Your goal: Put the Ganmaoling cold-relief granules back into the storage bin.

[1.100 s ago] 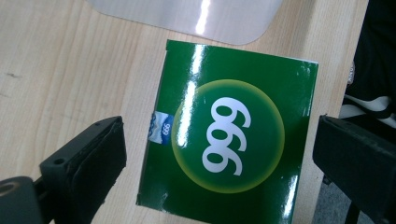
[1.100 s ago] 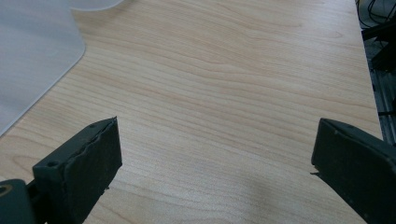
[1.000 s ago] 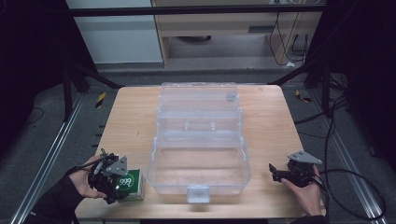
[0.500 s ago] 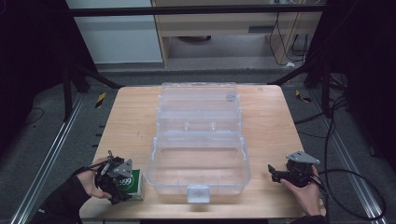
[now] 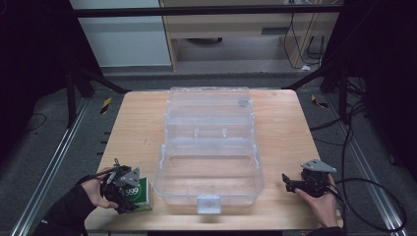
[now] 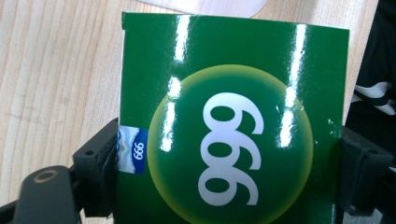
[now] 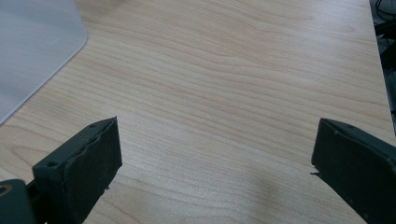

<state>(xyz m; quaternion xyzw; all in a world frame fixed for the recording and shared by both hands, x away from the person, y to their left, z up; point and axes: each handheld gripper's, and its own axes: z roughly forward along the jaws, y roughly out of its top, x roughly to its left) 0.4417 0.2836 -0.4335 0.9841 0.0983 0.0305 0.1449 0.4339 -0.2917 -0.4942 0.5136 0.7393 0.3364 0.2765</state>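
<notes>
Item: green box (image 6: 233,130), glossy card, a yellow-rimmed disc on its top face printed "999" in white, a small blue label at one edge. Location: on the wooden table (image 5: 137,128) at about 7 o'clock, just beside the clear plastic case (image 5: 209,157).

Your left gripper (image 5: 122,189) has its jaws pressed against two opposite sides of the box, gripping it flat, probably so you can lift it level toward the open case.

Your right gripper (image 5: 309,182) sits at about 4 o'clock, jaws spread wide over bare wood and holding nothing, likely waiting clear of the case.
</notes>
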